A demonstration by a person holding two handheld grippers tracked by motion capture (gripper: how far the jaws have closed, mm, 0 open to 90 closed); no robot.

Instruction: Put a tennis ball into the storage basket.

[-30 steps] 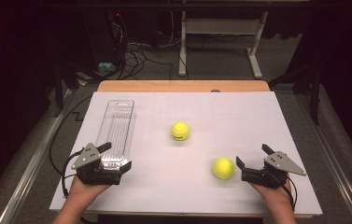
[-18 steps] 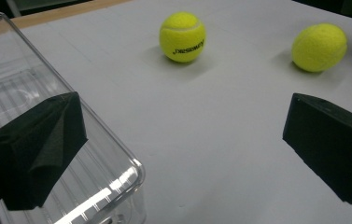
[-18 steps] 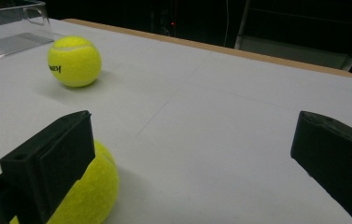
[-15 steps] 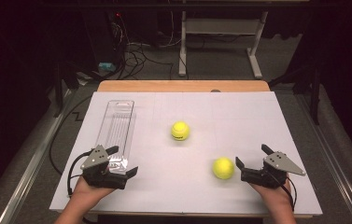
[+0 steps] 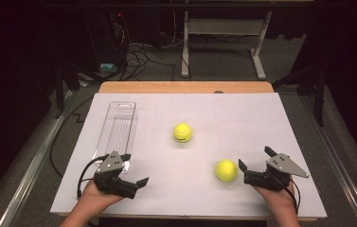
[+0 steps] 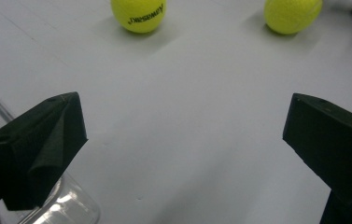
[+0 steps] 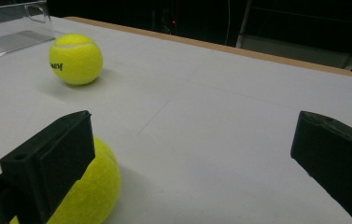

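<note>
Two yellow tennis balls lie on the white table: one mid-table, the other nearer the front right. My right gripper is open just right of the nearer ball. In the right gripper view that ball sits against the outer side of the left jaw, not between the jaws of the right gripper; the far ball lies ahead to the left. My left gripper is open at the front left, by the near end of a clear plastic tray. The left gripper faces both balls, nothing between its jaws.
The clear tray lies lengthwise along the table's left side and holds nothing. A wooden table edge borders the far side. Beyond it are cables and a metal stand leg on the dark floor.
My left gripper has shifted a little right and toward the front edge, swinging off the tray's end toward the balls. The right gripper and both balls stayed put.
</note>
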